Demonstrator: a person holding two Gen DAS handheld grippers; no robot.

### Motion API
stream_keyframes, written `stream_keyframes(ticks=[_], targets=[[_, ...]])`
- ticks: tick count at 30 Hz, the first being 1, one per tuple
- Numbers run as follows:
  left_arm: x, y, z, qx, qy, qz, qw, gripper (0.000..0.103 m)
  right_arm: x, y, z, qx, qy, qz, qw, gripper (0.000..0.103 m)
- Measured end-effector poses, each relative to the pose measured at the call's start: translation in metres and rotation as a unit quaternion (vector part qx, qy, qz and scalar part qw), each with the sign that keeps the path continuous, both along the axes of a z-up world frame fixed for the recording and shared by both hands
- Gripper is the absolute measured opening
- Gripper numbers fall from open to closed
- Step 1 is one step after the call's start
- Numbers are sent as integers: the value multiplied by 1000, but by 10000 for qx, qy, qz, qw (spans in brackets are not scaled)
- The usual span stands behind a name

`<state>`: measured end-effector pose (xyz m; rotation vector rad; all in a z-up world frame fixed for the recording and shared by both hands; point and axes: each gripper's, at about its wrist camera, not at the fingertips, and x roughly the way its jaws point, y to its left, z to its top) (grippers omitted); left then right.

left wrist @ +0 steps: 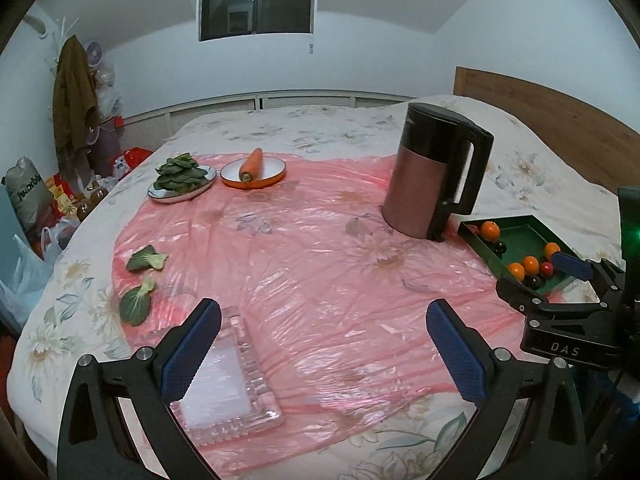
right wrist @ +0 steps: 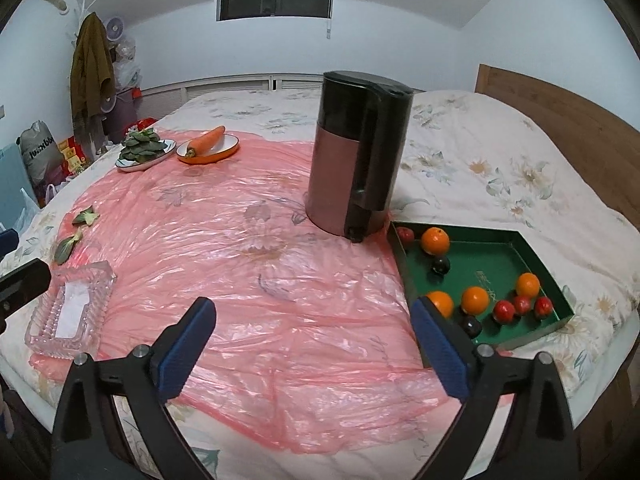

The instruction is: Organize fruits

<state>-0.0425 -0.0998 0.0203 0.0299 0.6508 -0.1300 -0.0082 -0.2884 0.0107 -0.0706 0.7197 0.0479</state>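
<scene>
A green tray point(right wrist: 504, 256) lies on the bed at the right, holding several oranges point(right wrist: 435, 241), small red fruits point(right wrist: 504, 311) and dark round fruits point(right wrist: 441, 266). The tray also shows in the left wrist view point(left wrist: 520, 236). A clear glass dish point(right wrist: 68, 308) lies empty at the left, also in the left wrist view point(left wrist: 228, 384). My right gripper point(right wrist: 314, 344) is open and empty above the pink sheet, its right finger just left of the tray. My left gripper point(left wrist: 324, 350) is open and empty, its left finger over the glass dish.
A pink and black kettle point(right wrist: 352, 160) stands just behind the tray. A carrot in an orange plate point(right wrist: 208, 146) and a plate of greens point(right wrist: 144, 152) sit at the far left. Loose green leaves point(left wrist: 140, 280) lie near the glass dish. A pink plastic sheet point(right wrist: 256, 280) covers the bed.
</scene>
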Motion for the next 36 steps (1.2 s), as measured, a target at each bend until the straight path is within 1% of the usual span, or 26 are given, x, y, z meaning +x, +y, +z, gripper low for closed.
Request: stream_keyframes(ticks=[10, 22, 26, 36], targets=[[2, 22, -5, -181, 78, 58, 9998, 101, 2, 8, -1, -54, -26, -19, 10000, 103], [7, 29, -15, -141, 265, 122, 9995, 101, 2, 2, -3, -99, -79, -121, 9998, 103], [8, 31, -19, -168, 262, 201, 9993, 101, 3, 0, -5, -121, -63, -140, 9998, 103], [7, 28, -21, -33, 191, 204, 9996, 101, 4, -2, -12, -108, 21, -137, 9998, 103]])
